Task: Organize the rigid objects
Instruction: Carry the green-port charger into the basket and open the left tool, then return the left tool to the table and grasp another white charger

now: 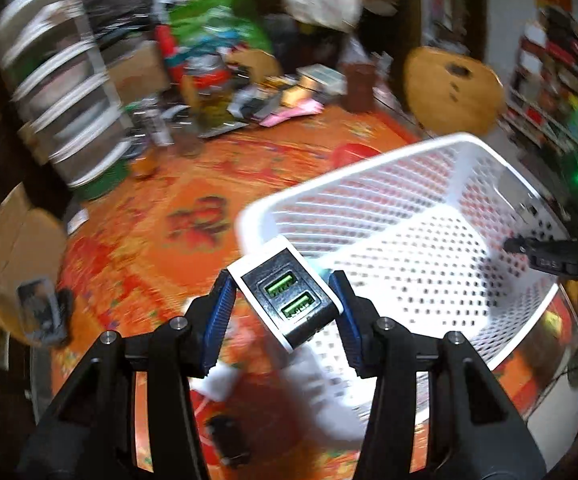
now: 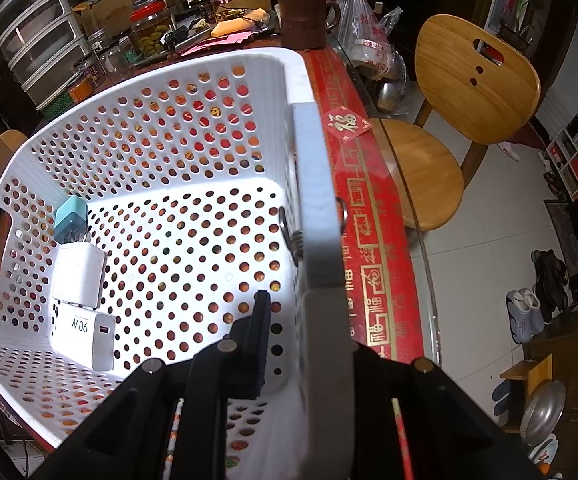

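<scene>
Here: left gripper clamped on a USB charger, blue ribbed pads pressing both sides. Charger a rigid white block w/ glossy black face and two green ports, tilted, held just over the near-left corner of the basket. Blurred white bits and a small dark item on the cloth below.

Right gripper closed on the basket's right rim, one finger inside the wall, the other outside. Basket: white hard plastic, rounded corners, walls and floor punched w/ round holes, slot handle at left.

Inside, along the left wall: mint-green adapter far, white cube charger in the middle, white "90W" brick near, touching in a row.

Underneath, red-orange patterned tablecloth under glass. Far edge: brown mug, jars, clear plastic drawers. Right: round-backed wooden chair on pale tile.
</scene>
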{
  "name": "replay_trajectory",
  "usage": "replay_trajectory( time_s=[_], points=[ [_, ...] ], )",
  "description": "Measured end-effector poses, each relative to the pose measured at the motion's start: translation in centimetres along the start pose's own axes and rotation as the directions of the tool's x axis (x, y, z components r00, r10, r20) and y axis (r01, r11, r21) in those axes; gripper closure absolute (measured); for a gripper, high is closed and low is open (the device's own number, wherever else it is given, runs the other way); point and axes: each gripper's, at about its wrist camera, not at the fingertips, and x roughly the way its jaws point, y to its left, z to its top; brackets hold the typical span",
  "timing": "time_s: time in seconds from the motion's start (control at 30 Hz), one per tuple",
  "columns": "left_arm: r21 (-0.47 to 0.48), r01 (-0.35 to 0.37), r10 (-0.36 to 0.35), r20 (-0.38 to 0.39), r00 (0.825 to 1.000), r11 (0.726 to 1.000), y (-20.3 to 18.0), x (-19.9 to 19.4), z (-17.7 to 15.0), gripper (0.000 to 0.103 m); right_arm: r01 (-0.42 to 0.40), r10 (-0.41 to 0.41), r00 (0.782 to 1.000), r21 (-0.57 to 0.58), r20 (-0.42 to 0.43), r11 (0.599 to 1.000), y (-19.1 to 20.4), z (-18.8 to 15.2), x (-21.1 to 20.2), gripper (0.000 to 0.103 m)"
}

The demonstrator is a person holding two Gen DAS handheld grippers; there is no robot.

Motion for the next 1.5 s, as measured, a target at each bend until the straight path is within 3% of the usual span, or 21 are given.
replay_trajectory(
  time_s=[0.23, 0.73, 0.77, 0.87, 0.97, 1.17, 1.3, 1.4, 1.5],
  points=[
    [0.118, 0.008, 0.017, -0.205, 0.979, 0.993, -4.5, 7.5, 2.1, 0.057, -0.004, 0.004, 1.0, 0.0, 0.002, 1.0, 0.0, -0.1, 0.0, 0.088],
    [0.181, -0.029, 0.074, -0.243, 0.967, 0.983, -5.6, 10.6, 1.6, 0.057, -0.016, 0.016, 1.0, 0.002, 0.005, 1.0, -0.2, -0.2, -0.1, 0.088],
    [0.19, -0.034, 0.079, -0.231, 0.97, 0.981, -5.7, 10.5, 1.6, 0.052, -0.016, 0.016, 1.0, 0.002, 0.005, 1.0, -0.2, -0.2, -0.1, 0.088],
    [0.224, -0.088, 0.127, -0.167, 0.978, 0.971, -6.1, 9.5, 1.6, 0.018, -0.016, 0.016, 1.0, 0.001, 0.005, 1.0, -0.2, -0.2, -0.1, 0.088],
    [0.222, -0.118, 0.143, -0.1, 0.985, 0.968, -5.5, 7.5, 1.7, 0.014, -0.018, 0.018, 1.0, 0.002, 0.006, 1.0, -0.2, -0.2, -0.2, 0.088],
    [0.12, -0.165, 0.167, -0.003, 0.986, 0.979, -0.8, 2.4, 1.8, 0.014, -0.017, 0.017, 1.0, 0.0, 0.004, 1.0, -0.3, -0.1, -0.2, 0.088],
    [-0.008, -0.208, 0.209, 0.012, 0.978, 0.978, 5.9, 0.4, 0.8, 0.0, -0.02, 0.02, 1.0, 0.0, 0.005, 1.0, -0.4, -0.1, -0.2, 0.088],
    [-0.142, -0.222, 0.216, -0.055, 0.975, 0.965, 11.6, 2.0, -1.4, 0.001, -0.024, 0.024, 1.0, -0.001, 0.008, 1.0, -0.5, 0.0, -0.2, 0.088],
    [-0.199, -0.182, 0.158, -0.131, 0.979, 0.963, 14.8, 5.6, -4.1, 0.001, -0.024, 0.024, 1.0, -0.001, 0.011, 1.0, -0.5, 0.0, -0.2, 0.088]
  ],
)
